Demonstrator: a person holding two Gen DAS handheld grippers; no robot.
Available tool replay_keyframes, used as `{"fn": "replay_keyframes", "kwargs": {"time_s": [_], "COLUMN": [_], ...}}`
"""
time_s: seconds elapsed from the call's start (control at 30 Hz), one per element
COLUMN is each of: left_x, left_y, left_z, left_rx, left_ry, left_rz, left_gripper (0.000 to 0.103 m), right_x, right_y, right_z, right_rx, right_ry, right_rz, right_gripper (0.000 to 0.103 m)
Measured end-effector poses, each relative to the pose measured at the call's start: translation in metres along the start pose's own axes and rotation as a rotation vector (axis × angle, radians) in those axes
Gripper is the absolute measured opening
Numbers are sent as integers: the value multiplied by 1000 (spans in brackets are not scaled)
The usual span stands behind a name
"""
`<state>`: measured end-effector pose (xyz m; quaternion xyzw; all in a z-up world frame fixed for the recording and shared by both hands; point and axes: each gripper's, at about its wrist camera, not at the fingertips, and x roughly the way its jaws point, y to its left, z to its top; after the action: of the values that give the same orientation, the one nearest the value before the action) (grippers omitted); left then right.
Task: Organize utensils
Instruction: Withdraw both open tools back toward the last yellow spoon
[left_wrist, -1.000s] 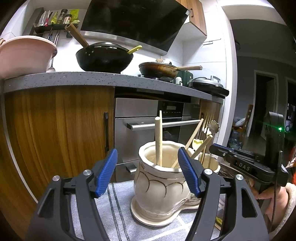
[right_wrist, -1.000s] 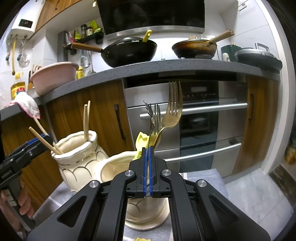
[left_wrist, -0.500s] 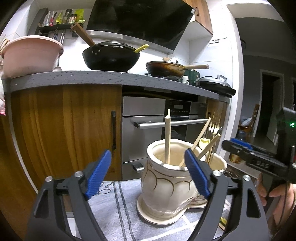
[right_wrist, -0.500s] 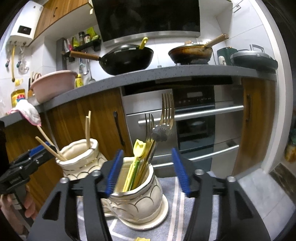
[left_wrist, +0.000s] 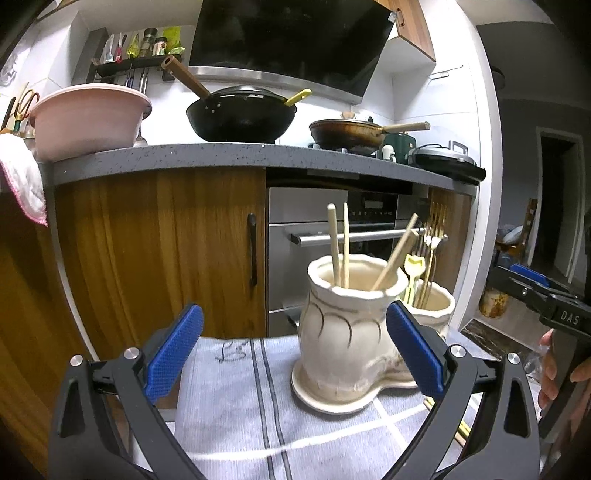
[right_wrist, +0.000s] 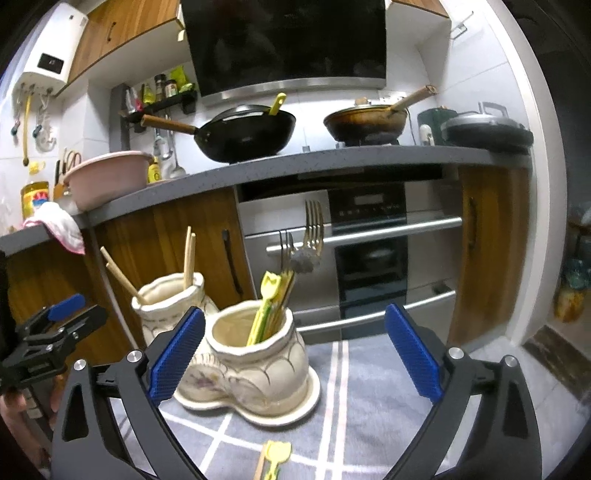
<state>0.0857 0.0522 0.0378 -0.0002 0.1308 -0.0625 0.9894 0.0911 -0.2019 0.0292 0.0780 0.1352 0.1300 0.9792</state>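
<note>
A cream ceramic double-pot holder (right_wrist: 255, 373) stands on a grey striped cloth (right_wrist: 354, 406). Its near pot in the right wrist view holds gold forks (right_wrist: 312, 236) and a yellow utensil (right_wrist: 267, 301). The other pot (left_wrist: 347, 332) holds several wooden chopsticks (left_wrist: 338, 251). My right gripper (right_wrist: 295, 354) is open and empty, just in front of the fork pot. My left gripper (left_wrist: 291, 350) is open and empty, in front of the chopstick pot. Another yellow utensil (right_wrist: 275, 458) lies on the cloth at the front.
Behind the cloth are wooden cabinet doors (left_wrist: 159, 258) and a steel oven (right_wrist: 373, 251). The grey counter (left_wrist: 221, 155) carries a pink basin (left_wrist: 88, 122), a black wok (left_wrist: 240, 118) and a brown pan (left_wrist: 347, 131).
My right gripper let go of the forks into the pot, opened wide and drew back. My left gripper also drew back from the chopstick pot.
</note>
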Motion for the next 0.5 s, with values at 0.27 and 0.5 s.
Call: {"fn": "replay_keyframes", "kwargs": {"time_s": [0.27,0.5], "left_x": [-11,-17], "left_y": [-7,-13], "left_z": [-18,-33], "left_rx": [11,13], "left_ry": [78,148], "left_rz": [-4,-12], "left_gripper": [98,98], "right_x": [-10,-6], "right_y": [0,4], "right_z": [-24,-48], "right_rx": [-31,-61], "right_ry": [105,243], "right_rz": [-18,-32], "right_gripper": [97,97]}}
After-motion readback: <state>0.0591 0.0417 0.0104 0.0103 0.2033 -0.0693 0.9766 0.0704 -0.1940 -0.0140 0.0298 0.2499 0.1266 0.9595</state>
